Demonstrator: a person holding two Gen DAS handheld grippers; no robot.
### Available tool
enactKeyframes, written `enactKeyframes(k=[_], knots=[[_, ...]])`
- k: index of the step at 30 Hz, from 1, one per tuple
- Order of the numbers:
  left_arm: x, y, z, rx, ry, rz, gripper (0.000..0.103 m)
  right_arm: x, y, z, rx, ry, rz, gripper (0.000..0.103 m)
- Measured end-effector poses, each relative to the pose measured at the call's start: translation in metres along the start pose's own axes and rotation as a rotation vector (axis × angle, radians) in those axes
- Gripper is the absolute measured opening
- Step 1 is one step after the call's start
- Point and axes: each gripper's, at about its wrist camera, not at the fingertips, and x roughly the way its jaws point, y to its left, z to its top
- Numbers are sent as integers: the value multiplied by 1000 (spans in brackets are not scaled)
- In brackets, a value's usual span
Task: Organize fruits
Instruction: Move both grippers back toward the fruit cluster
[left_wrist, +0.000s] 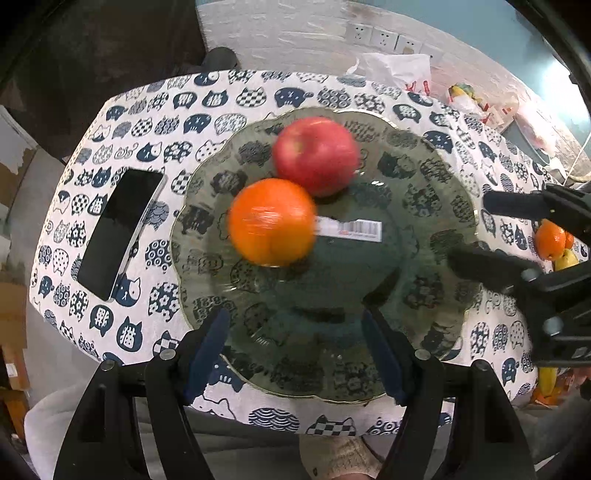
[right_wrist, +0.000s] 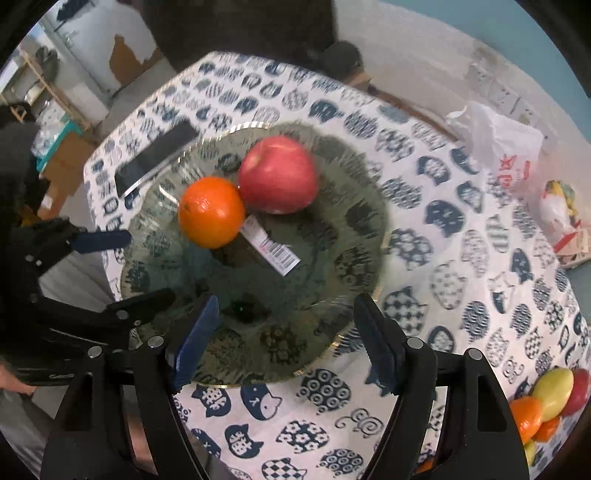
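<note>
- The left gripper (left_wrist: 295, 350) has its jaws spread wide and holds nothing; its blue-padded fingers (left_wrist: 207, 350) hang over the near rim of the glass plate (left_wrist: 424, 177).
- The right gripper (right_wrist: 288, 339) is also spread wide and empty, its fingertips above the near edge of the same plate, one pad over the glass and the other just outside the rim.
- Each gripper shows in the other's camera, coming in from the side at plate level, the two well apart across the plate.
- An orange (left_wrist: 271, 221) and a red apple (left_wrist: 316, 155) sit on the far half of the plate, touching each other; neither gripper touches them.
- A barcode sticker (left_wrist: 351, 229) lies on the glass just beside the orange.
- More fruit (right_wrist: 546, 398), orange, yellow and red pieces, is piled at the surface edge near the right gripper.
- The surface wears a white cloth (left_wrist: 155, 155) printed with navy cat heads; a dark phone (left_wrist: 120, 229) lies left of the plate.
- White plastic bags (right_wrist: 495, 147) sit on the far side, near a pale brick wall with wall sockets (left_wrist: 384, 37).
</note>
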Motion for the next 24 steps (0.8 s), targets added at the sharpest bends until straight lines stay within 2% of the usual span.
enactKeyframes(k=[7,11,21,24], knots=[[-16,-33,10,50,-41,-6,76,-46,-29,-16,75,-75,-87,77],[-28,-65,18,103,-69,-38,76,-66,-51,-33,109,-89,-156,78],[-40,-148,27,263,-95,-70,78,-124,-120,-97,230,-100,-291,84],[-46,-174,28,313,-107,-85,82,-138,-139,-118,260,-102,-326,84]])
